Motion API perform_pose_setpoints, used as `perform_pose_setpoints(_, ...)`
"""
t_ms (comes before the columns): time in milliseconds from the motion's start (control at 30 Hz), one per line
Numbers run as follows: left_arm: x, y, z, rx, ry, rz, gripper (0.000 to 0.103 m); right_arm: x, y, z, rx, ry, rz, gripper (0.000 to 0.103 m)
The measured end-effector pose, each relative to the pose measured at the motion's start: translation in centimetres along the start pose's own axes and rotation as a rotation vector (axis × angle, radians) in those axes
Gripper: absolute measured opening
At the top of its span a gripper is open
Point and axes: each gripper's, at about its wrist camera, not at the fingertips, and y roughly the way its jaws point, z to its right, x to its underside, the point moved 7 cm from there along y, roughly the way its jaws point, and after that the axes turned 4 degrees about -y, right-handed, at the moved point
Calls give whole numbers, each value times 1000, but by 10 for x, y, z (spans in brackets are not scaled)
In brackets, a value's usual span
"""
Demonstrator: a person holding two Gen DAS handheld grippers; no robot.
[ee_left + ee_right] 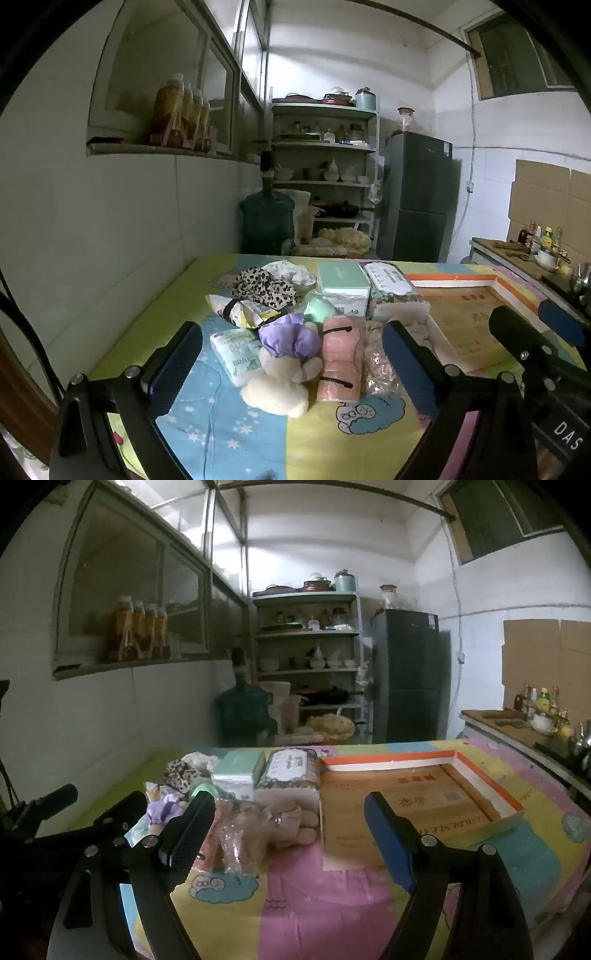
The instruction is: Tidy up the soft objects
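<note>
"GOLDENLEAF" lettering on the shallow box (413, 805), both tongs (291, 354) (284, 834) spread wide, empty.

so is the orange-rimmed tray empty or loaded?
Empty: the tray shows only its bare printed wooden floor; the soft items lie outside it.
</note>
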Motion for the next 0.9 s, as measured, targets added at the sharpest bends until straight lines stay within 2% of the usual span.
perform_pose_setpoints(133,1,0,0,-8,-8,-12,97,0,-1,0,-1,6,3,85)
perform_pose_setpoints(167,5,6,3,-6,-2,-36,94,0,-1,0,-4,5,3,85)
perform_pose_setpoints(267,7,7,-4,-1,-31,-32,91,0,0,0,-3,3,2,85)
perform_pose_setpoints(300,9,2,-7,4,-36,-13,91,0,0,0,-4,5,2,85)
perform_pose_setpoints(900,3,2,-16,-27,-48,-17,91,1,5,-4,-17,-4,-3,85)
